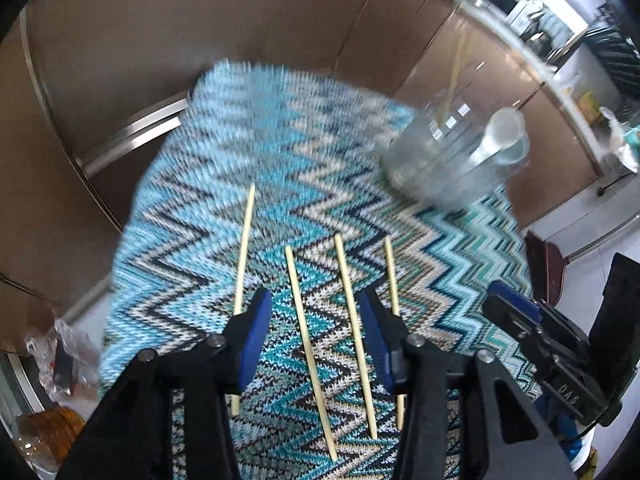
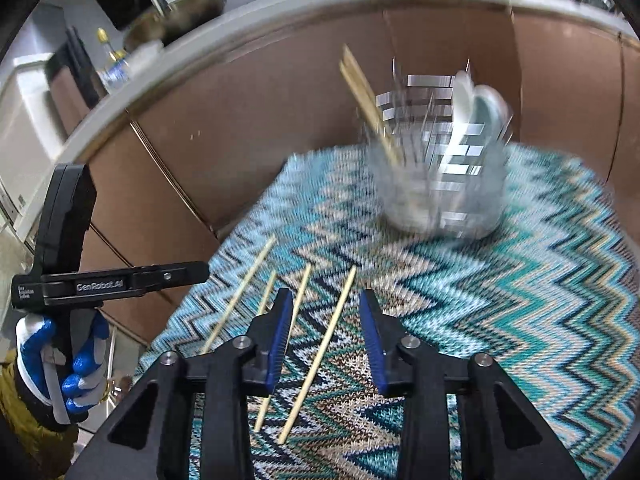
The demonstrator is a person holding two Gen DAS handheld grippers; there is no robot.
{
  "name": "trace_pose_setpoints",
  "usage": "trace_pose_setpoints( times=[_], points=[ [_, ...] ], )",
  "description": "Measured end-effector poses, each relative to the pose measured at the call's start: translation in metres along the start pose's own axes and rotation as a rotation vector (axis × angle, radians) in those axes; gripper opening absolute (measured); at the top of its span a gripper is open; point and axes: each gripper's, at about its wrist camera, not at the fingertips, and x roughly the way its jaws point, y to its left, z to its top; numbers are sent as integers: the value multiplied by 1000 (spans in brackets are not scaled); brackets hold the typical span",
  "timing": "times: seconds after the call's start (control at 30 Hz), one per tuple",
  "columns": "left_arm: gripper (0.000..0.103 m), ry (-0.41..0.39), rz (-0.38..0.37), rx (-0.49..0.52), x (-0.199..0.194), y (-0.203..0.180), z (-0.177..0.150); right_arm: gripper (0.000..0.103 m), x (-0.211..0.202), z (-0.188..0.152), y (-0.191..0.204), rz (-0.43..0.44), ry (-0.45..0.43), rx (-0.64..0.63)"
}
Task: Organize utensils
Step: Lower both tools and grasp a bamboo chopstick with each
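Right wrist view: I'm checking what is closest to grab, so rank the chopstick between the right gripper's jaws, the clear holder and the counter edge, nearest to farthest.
1. chopstick, between the open jaws of the right gripper.
2. clear holder, ahead on the mat, slightly right.
3. counter edge, beyond, at top.

A home kitchen: brown cabinet doors [image 2: 304, 120] run beneath a pale countertop [image 2: 120, 92] holding a metal pan [image 2: 180, 16] and bottles, with a zigzag-patterned cloth [image 1: 280, 184] covering the bench.
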Motion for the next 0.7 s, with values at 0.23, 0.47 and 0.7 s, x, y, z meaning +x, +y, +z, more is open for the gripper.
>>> trace_pose_setpoints(
  times=[0.23,0.47,0.7],
  points=[
    [32,138,43,-8,44,2,12,30,61,9,-3,-6,158,14],
    [24,219,63,-37,68,5,25,22,97,26,-9,-20,252,21],
    [17,278,91,3,82,-2,33,21,123,34,-9,-41,332,-3]
  ],
)
